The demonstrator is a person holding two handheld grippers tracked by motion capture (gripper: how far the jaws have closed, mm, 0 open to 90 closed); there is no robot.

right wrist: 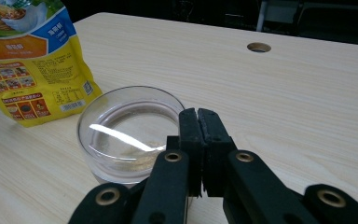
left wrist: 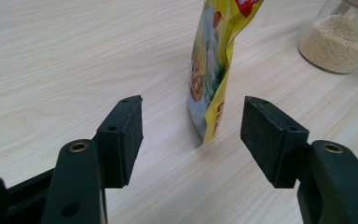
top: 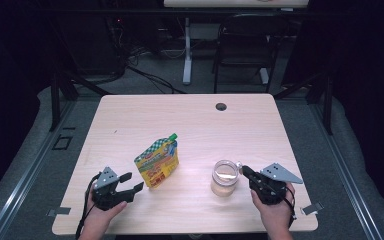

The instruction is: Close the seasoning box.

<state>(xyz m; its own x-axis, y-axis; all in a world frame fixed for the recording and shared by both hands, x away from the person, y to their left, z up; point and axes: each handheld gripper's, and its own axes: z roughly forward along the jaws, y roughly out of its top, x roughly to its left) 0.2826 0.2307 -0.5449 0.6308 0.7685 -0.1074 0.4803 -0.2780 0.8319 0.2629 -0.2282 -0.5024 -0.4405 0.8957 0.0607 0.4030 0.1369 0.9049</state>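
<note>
A yellow stand-up pouch (top: 157,162) with a green spout cap stands upright on the wooden table (top: 190,120), left of centre. My left gripper (top: 134,181) is open just left of it. In the left gripper view the pouch's edge (left wrist: 214,70) stands a little beyond the wide gap between the pads of my left gripper (left wrist: 191,135), touching neither. A lidless glass jar (top: 225,177) holding pale grains sits to the right. My right gripper (top: 245,170) is shut beside the jar's right rim. In the right gripper view the jar (right wrist: 126,135) sits left of my right gripper (right wrist: 199,116), with the pouch (right wrist: 28,60) behind.
A round cable hole (top: 221,106) lies near the table's far edge. Beyond the table are a black chair (top: 245,40), a white desk leg (top: 187,50) and cables on the floor. The jar of grains (left wrist: 338,42) appears at the upper right of the left gripper view.
</note>
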